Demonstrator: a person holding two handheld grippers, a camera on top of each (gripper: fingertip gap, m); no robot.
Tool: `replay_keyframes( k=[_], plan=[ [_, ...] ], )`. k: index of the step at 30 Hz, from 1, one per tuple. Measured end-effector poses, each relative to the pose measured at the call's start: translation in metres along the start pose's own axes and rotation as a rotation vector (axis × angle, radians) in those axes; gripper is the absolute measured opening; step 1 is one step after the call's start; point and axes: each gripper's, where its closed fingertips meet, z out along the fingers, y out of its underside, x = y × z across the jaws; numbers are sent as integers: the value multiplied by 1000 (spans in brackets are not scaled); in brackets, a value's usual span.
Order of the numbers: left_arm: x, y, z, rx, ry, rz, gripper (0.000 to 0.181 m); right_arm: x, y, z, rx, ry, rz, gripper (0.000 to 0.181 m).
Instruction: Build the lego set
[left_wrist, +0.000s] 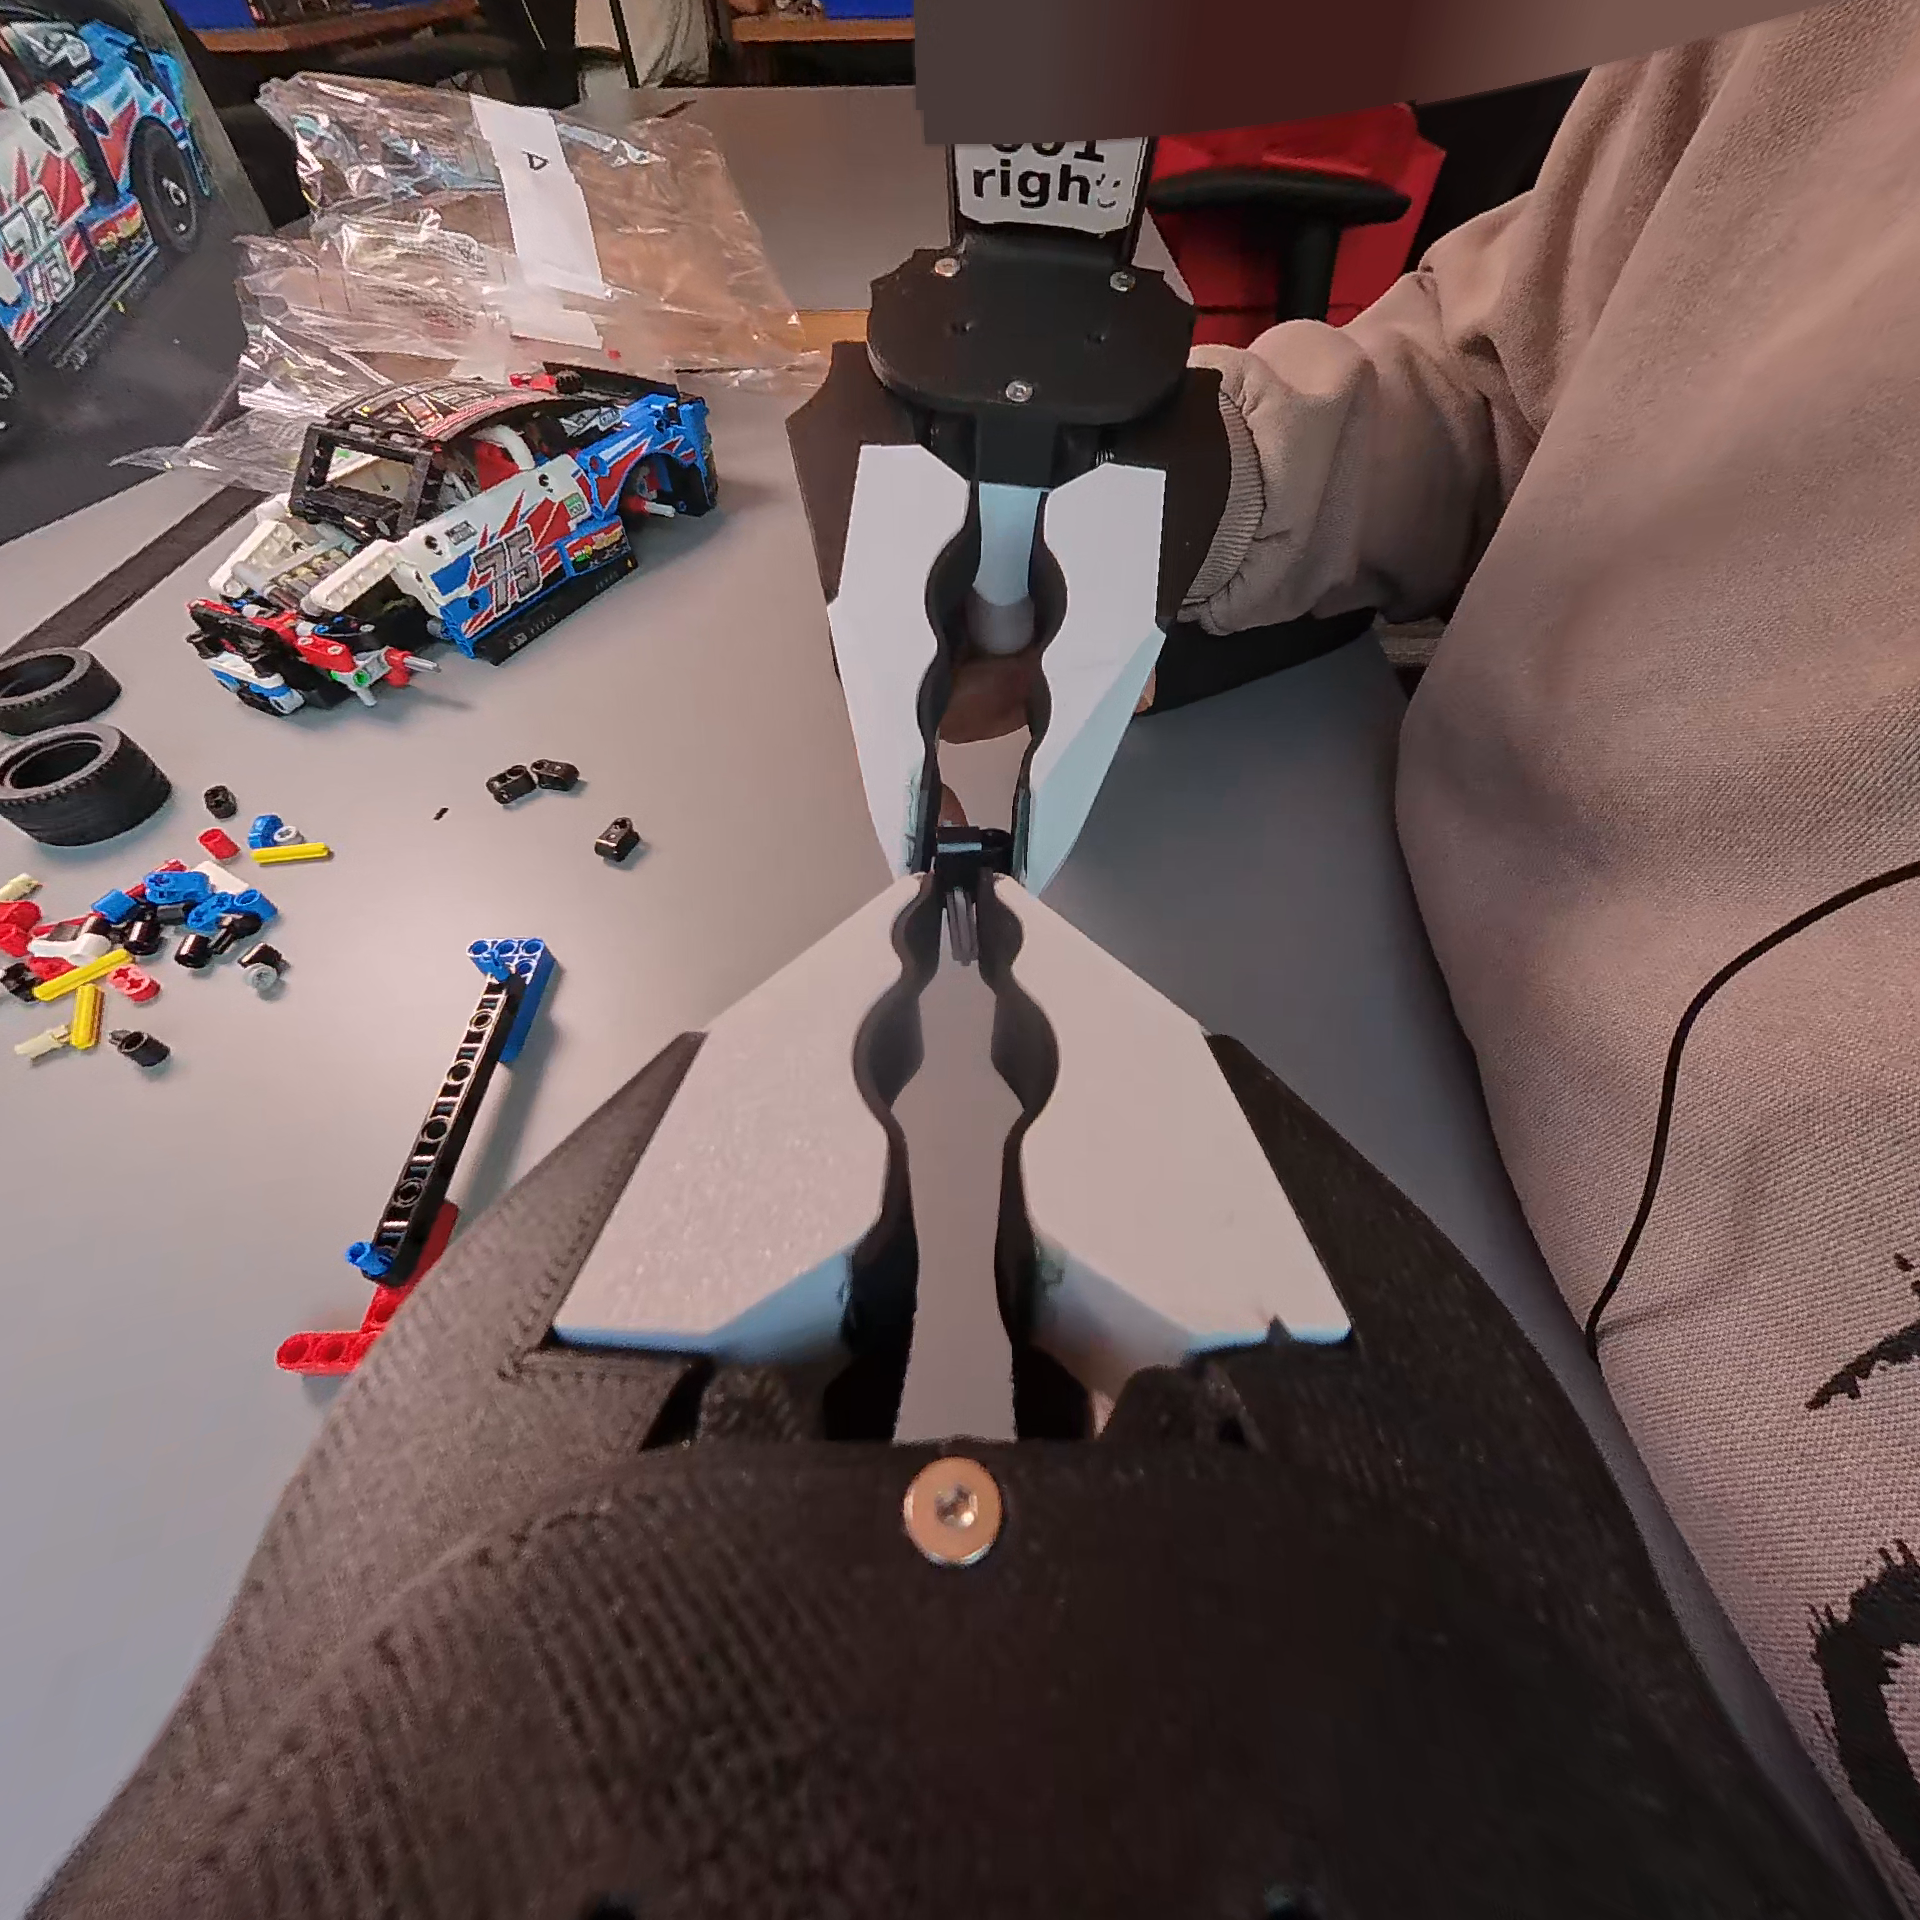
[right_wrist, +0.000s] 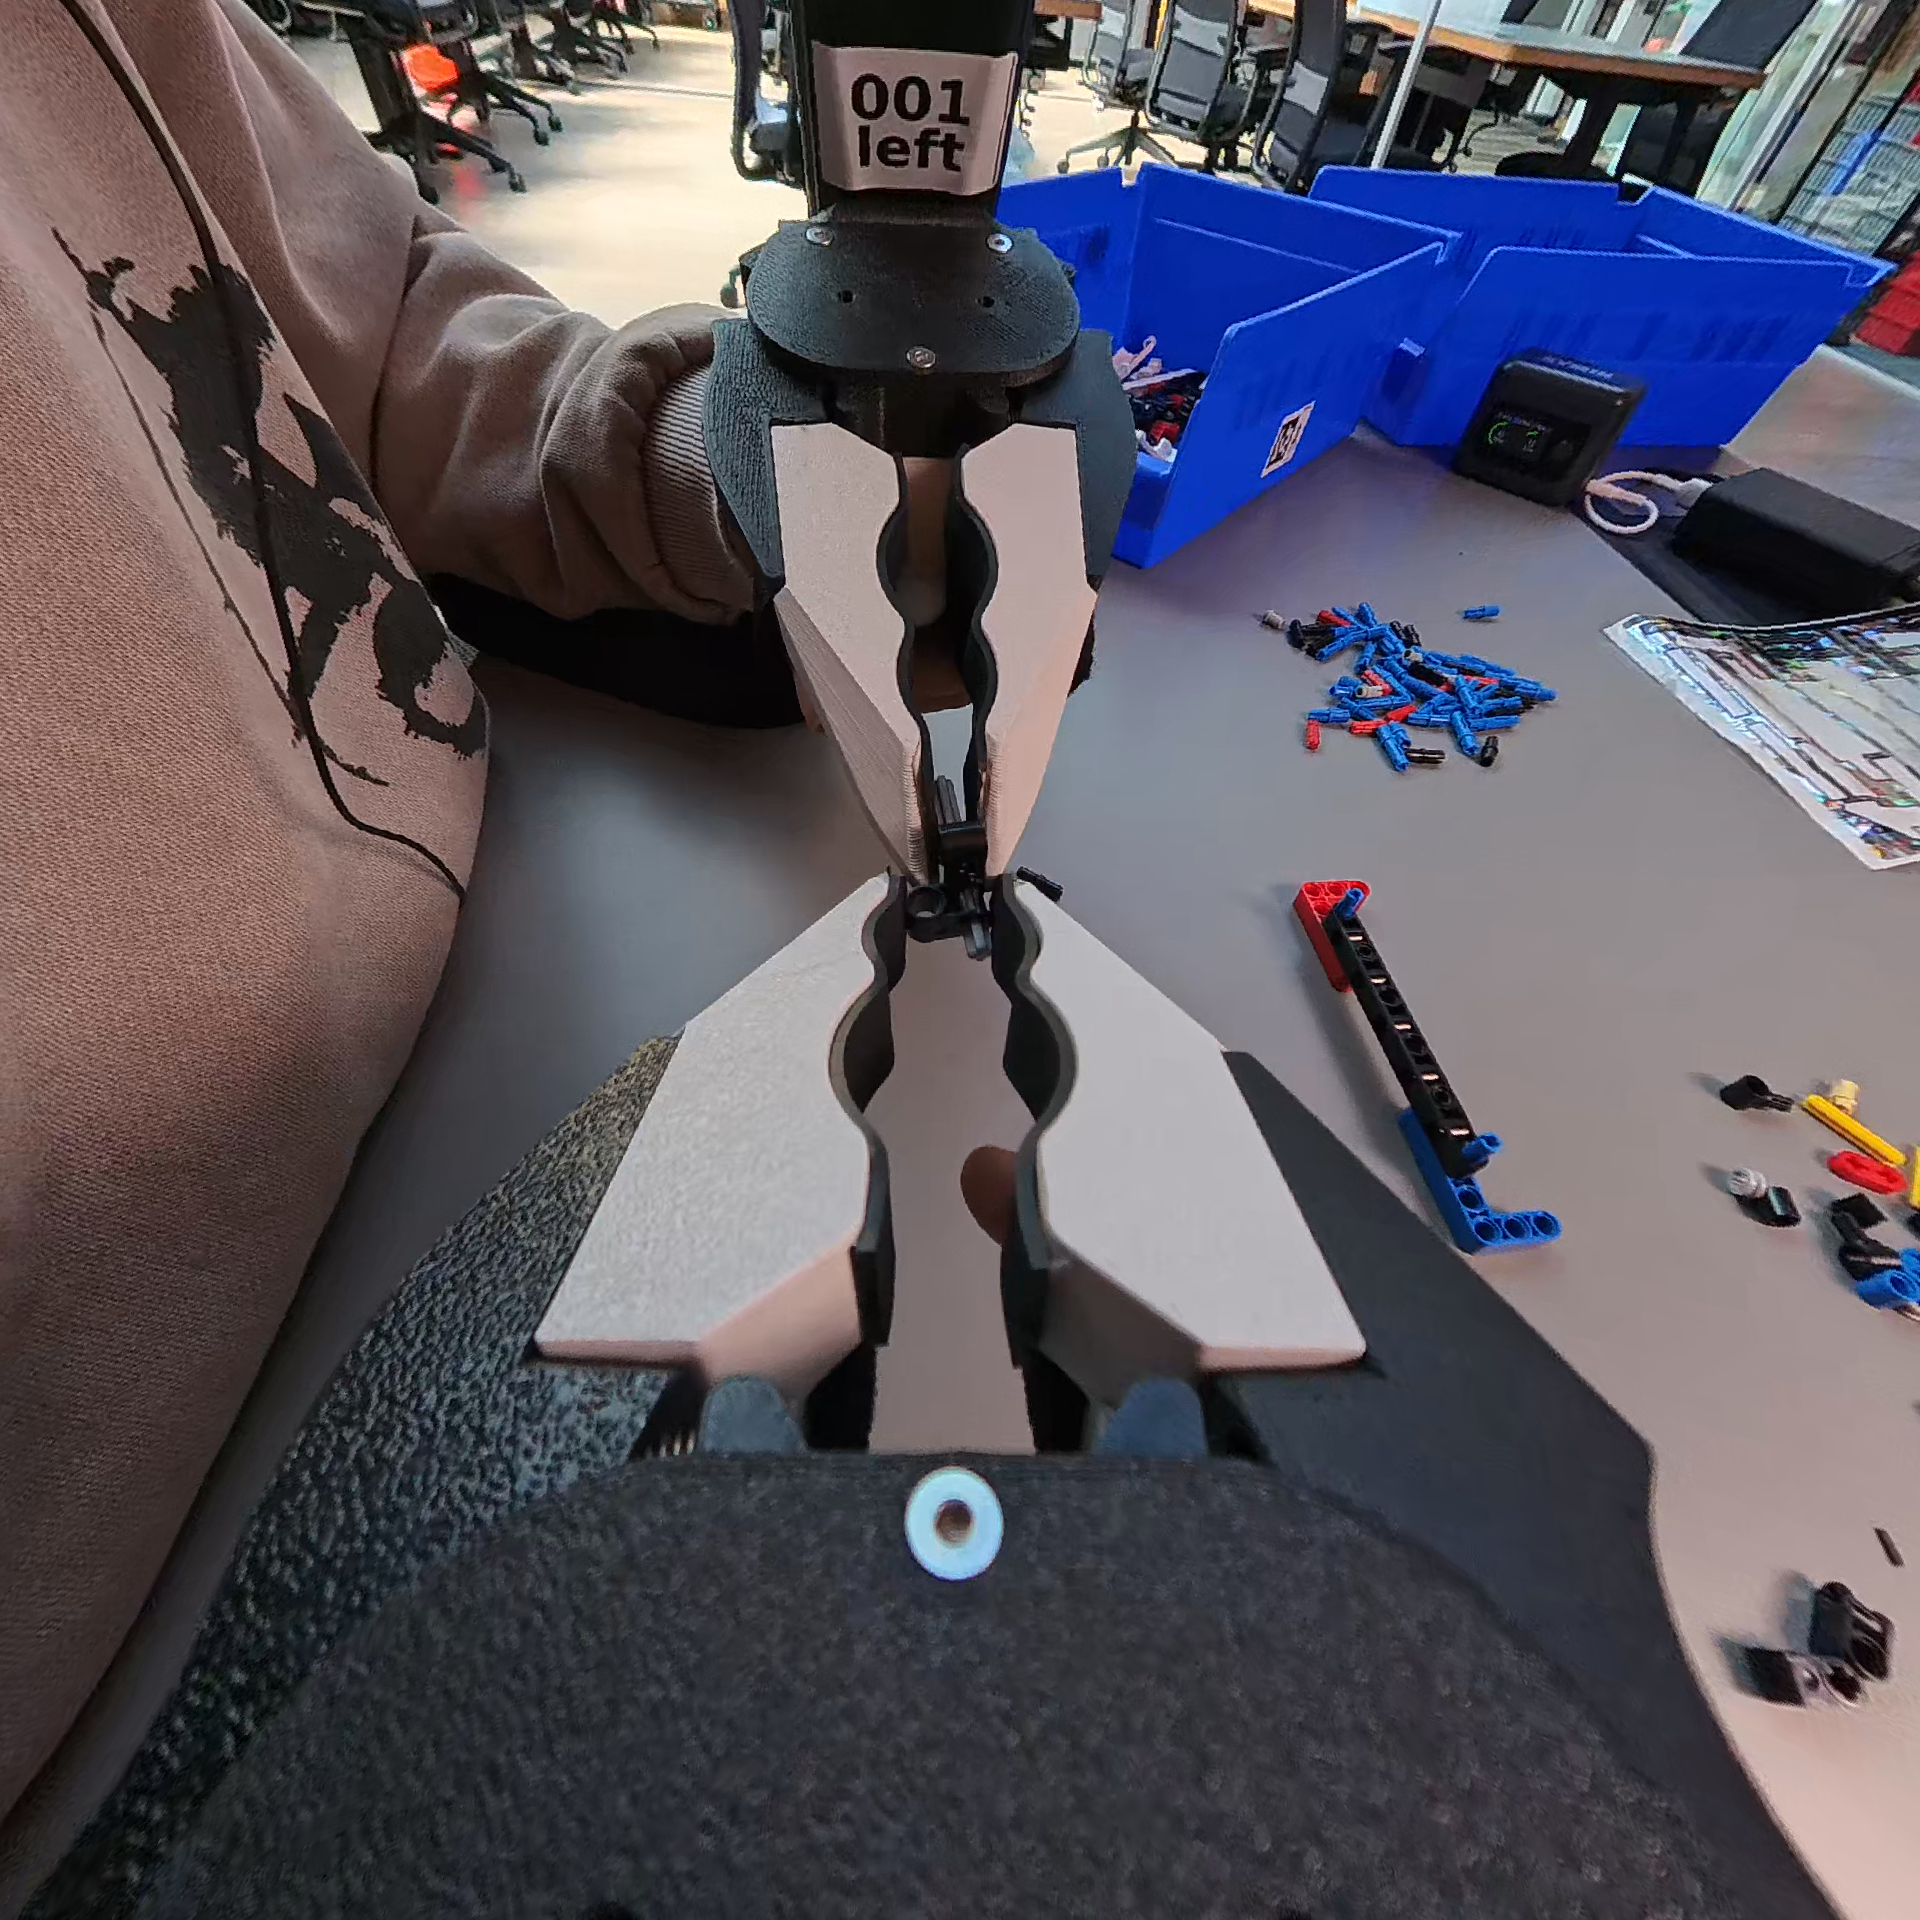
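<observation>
My two grippers meet tip to tip above the grey table (left_wrist: 675, 1039). My left gripper (left_wrist: 961, 902) is shut on a thin black pin (left_wrist: 958, 932). My right gripper (right_wrist: 940, 906) is shut on a small black connector (right_wrist: 928, 907). The two pieces touch end to end between the tips. In the left wrist view the right gripper (left_wrist: 966, 831) comes in from the top, holding the connector (left_wrist: 968, 840). In the right wrist view the left gripper (right_wrist: 951, 831) comes in from the top, holding the pin (right_wrist: 948, 805). A part-built blue, white and red lego car (left_wrist: 457, 540) stands on the table to the left.
A black beam with blue and red angle pieces (left_wrist: 457, 1101) lies flat. It also shows in the right wrist view (right_wrist: 1403, 1060). Two tyres (left_wrist: 73, 769), loose small parts (left_wrist: 135, 935), plastic bags (left_wrist: 499, 239), a pile of blue pins (right_wrist: 1423, 686), a booklet (right_wrist: 1787, 707) and blue bins (right_wrist: 1299, 312) surround it. Both grippers' tips are close together, under 4 cm apart.
</observation>
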Motion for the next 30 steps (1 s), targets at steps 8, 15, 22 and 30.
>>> replay_keyframes(
  k=[8, 15, 22, 30],
  plan=[
    [-1, 2, -2, -8, -9, -5, 6, 1, 1, 2, -13, 10, 18, 15],
    [-1, 1, -4, -2, -9, -25, 6, 0, 0, 1, -6, 10, 29, 14],
    [-3, 0, -8, 21, -6, -50, 6, 3, 0, -2, 3, 25, 29, 14],
    [-1, 3, -7, 1, -3, -26, 6, 1, 2, -2, -1, 11, 32, 15]
  ],
)
